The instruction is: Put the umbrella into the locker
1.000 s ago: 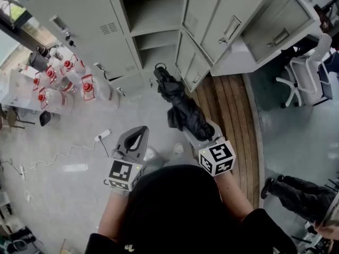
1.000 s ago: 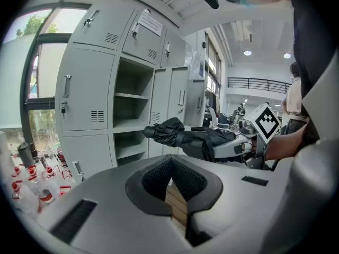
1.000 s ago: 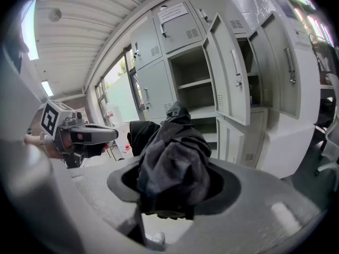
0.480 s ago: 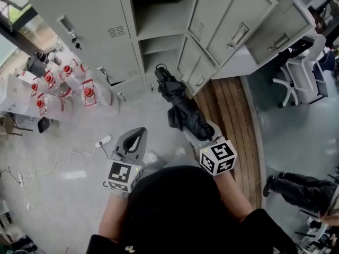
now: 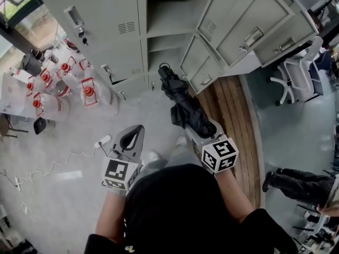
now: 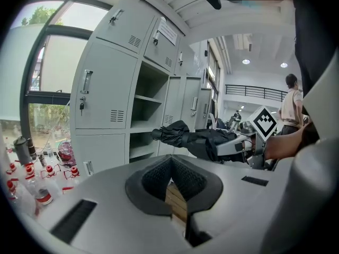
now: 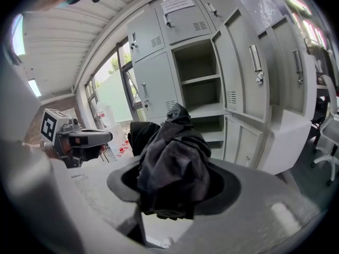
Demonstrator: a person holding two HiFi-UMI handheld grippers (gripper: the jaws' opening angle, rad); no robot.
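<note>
While the right gripper was clamped on one end of the folded black umbrella, the umbrella's free end pointed at the locker, close before the lower edge of its open bay and, as far as the left gripper view showed, not yet past the front edge; no counter showed in any view, so the locker's own edges gave the bearings; the door stood swung out at the bay's right edge, and the shelves inside looked bare; the left gripper hung over the grey floor, well apart from the umbrella, its fingers together on nothing. By my judgement the pick-up and the approach were done; what was left was to carry the umbrella in over a shelf edge and release it.
</note>
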